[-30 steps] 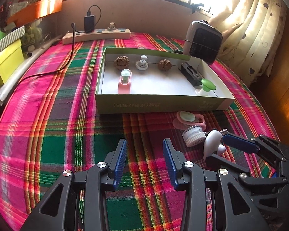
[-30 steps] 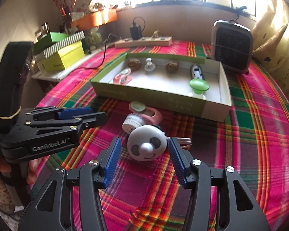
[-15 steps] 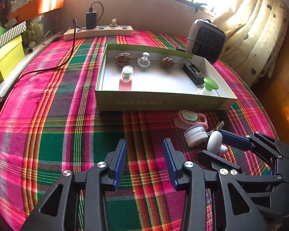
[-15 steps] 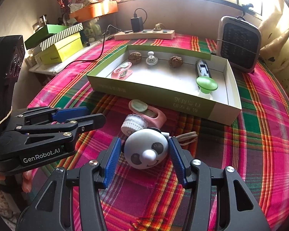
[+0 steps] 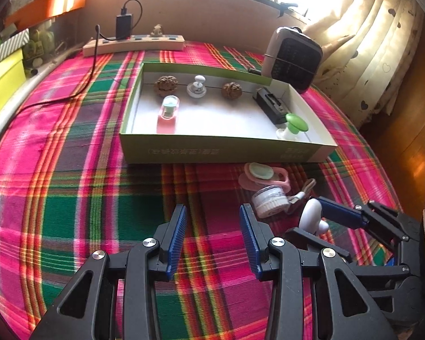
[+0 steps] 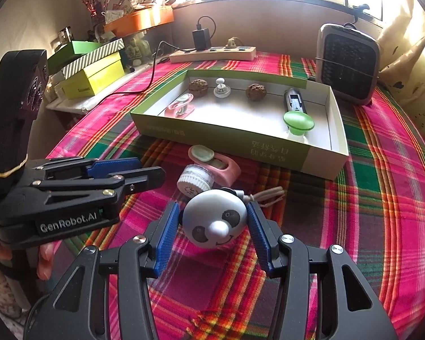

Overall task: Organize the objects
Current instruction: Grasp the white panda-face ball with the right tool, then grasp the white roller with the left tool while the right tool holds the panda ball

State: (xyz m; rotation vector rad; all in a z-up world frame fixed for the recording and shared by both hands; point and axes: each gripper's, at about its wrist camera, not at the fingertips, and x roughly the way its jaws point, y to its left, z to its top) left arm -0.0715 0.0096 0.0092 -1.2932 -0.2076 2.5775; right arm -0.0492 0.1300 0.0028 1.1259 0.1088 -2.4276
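In the left wrist view, the left gripper (image 5: 212,223) is seen half-spread over bare plaid cloth (image 5: 70,198), the green box (image 5: 221,147) beyond. In the right wrist view, the panda toy (image 6: 215,221) is bracketed by the closing right gripper (image 6: 214,221); pad contact cannot be confirmed, a white jar (image 6: 195,181) just behind.

Your tablecloth (image 6: 382,198) is woven plaid cloth, matt and slightly ribbed. The panda (image 6: 215,221) looks like smooth glossy plastic. The box (image 6: 223,138) is matt cardboard.

panda toy (image 6: 214,222) lies before the box (image 6: 226,138), on the tablecloth (image 6: 382,198).
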